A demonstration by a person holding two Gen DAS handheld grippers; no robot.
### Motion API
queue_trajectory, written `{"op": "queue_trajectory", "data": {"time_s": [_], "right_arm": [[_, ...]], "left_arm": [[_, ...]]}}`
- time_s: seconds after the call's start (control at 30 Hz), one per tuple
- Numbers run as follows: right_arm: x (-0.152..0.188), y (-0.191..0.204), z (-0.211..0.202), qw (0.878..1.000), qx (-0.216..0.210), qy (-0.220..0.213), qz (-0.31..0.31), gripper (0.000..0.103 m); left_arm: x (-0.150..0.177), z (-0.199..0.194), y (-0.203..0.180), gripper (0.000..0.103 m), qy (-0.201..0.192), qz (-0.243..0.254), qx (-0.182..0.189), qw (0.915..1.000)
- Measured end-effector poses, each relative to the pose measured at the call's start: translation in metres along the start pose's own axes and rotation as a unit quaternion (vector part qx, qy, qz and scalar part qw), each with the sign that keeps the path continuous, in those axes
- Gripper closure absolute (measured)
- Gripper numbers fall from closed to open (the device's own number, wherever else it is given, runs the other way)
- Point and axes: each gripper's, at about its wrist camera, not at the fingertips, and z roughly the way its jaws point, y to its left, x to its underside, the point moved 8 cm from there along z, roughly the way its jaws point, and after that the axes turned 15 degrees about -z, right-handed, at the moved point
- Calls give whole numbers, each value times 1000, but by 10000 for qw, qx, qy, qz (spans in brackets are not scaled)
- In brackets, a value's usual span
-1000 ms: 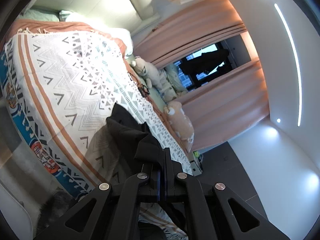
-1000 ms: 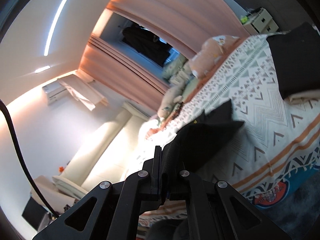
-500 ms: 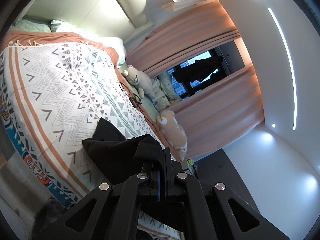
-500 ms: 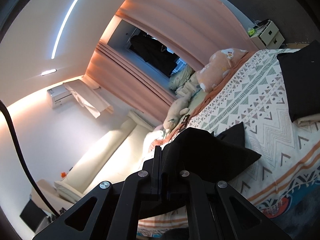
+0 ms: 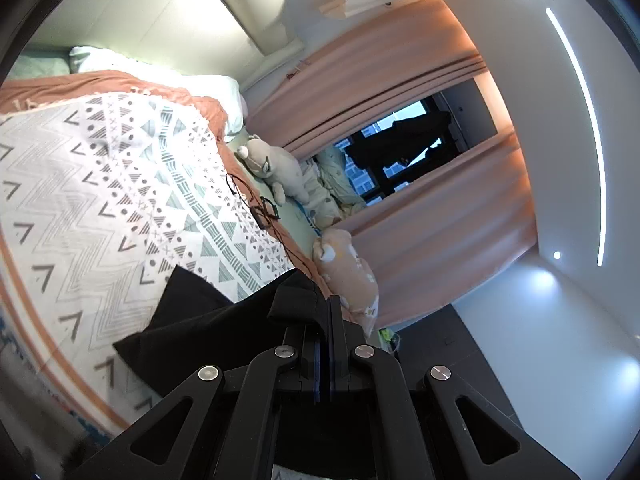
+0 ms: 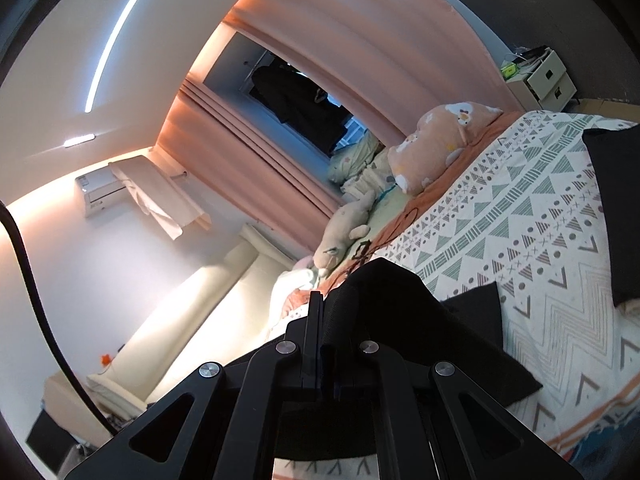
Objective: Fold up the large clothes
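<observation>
Grip: your left gripper (image 5: 329, 304) and right gripper (image 6: 320, 300) clamp the black garment (image 5: 208, 320) | Place: lifted over the bed (image 5: 100, 184) | Progress: folding barely begun

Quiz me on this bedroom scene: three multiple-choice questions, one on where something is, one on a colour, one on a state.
1. Where does the pink plush lie?
A) floor B) far edge of the bed, by the curtains C) shelf
2. What colour is the garment?
A) white B) red C) black
3. How do the jaws of the left gripper stand?
A) shut on the garment B) wide open, empty C) holding a pillow

Answers: 1 B, it rests beside the curtains; 2 C, dark all over; 3 A, fabric is pinched between them.
</observation>
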Motion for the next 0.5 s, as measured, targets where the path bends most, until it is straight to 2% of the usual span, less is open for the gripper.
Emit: {"op": "queue_trajectory", "data": {"time_s": [0.2,0.5], "right_arm": [[-17,-24,48,9998,166,104,32,99],[-12,-73,118,9975,481,485,153,99]], "left_arm": [[-20,64,-10,102,31,152,-178,9997],[-35,158,15,102,165,176,-661,9975]]}}
